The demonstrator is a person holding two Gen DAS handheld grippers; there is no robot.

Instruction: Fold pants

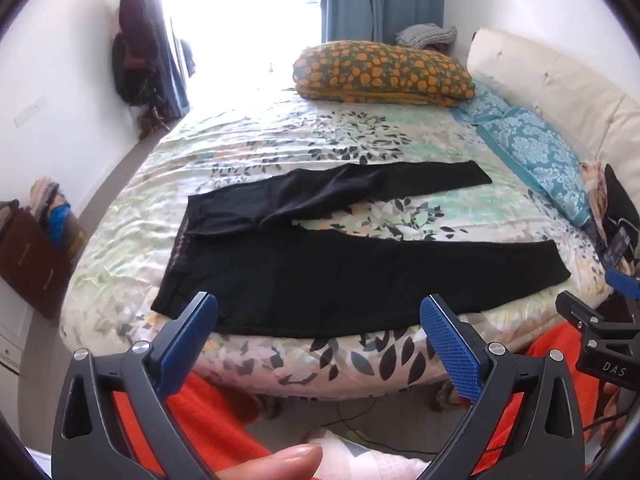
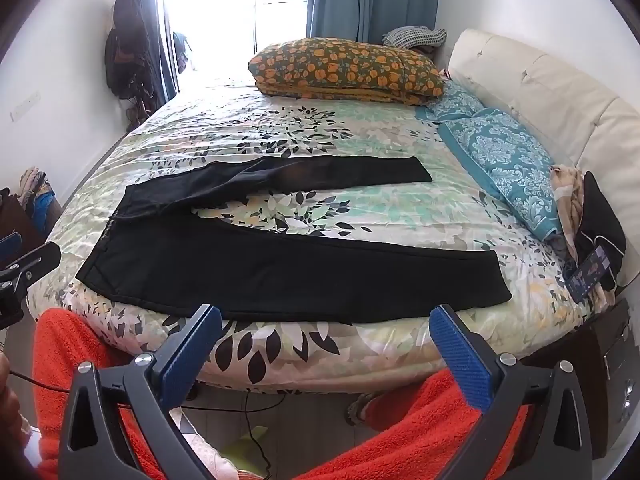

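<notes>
Lay at twelve o'clock of both wide-apart, empty jaws, black pants (image 1: 320, 276) flat on the bed (image 1: 248, 136), long axis running nine to three, waistband toward left gripper (image 1: 318, 322), cuffs toward right gripper (image 2: 326, 330).

You see the pants (image 1: 280, 280) (image 2: 256, 276) lying flat and unfolded across the middle of both frames. They are black, with the waist at the left and both legs running to the right. The near leg lies wide and smooth, its cuff at the right. The far leg angles away toward the upper right, creased near the crotch, leaving an open wedge between the two.
</notes>
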